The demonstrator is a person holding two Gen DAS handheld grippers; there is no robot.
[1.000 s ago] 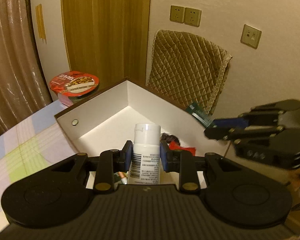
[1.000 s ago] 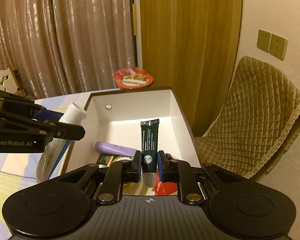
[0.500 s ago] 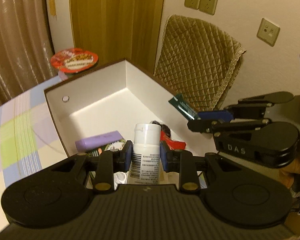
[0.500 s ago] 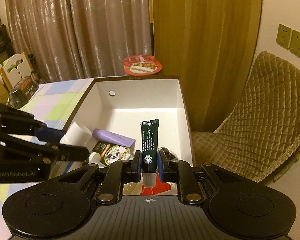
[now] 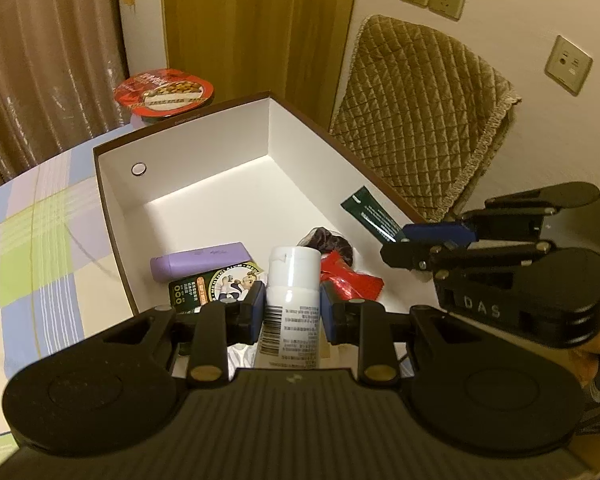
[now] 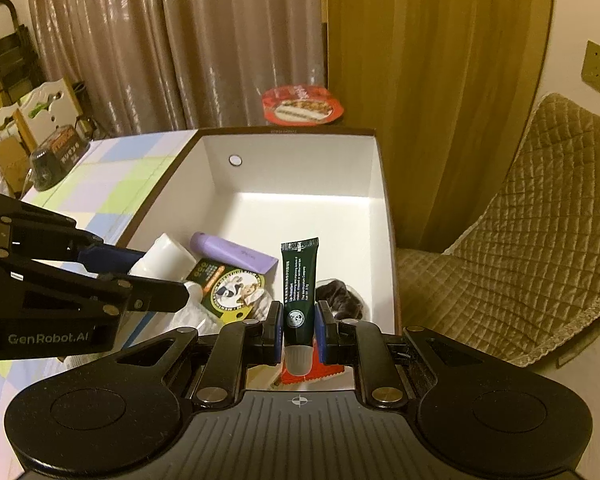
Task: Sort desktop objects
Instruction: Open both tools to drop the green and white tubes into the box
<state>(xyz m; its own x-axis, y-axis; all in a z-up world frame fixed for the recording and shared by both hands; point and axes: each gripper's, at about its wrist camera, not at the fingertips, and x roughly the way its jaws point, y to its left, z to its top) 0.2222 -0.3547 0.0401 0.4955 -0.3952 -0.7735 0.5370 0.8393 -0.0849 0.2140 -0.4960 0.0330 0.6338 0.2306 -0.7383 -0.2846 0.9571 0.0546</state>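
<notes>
The left gripper [image 5: 292, 306] is clenched on a white bottle [image 5: 294, 280], its blue pads pressing the bottle's sides just below the cap, and it holds the bottle over the near end of an open white box [image 5: 188, 168] with a brown rim. The right gripper [image 6: 298, 330] grasps a dark green tube [image 6: 299, 280] near its grey cap, the flat crimped end pointing away, also above the box near its right wall. Inside the box, at the near end, lie a purple case [image 5: 200, 260], a green packet with a round picture [image 5: 216, 286] just in front of it, a red wrapper [image 5: 350, 280] and a dark crumpled thing [image 5: 328, 240] to the right; the far half of the box floor is bare. The box sits on a table with a checked cloth [image 5: 32, 248]. Beyond its far rim stands a red-lidded bowl [image 5: 164, 92]. A chair with a quilted cover [image 5: 416, 112] stands to the right, against the wall.
</notes>
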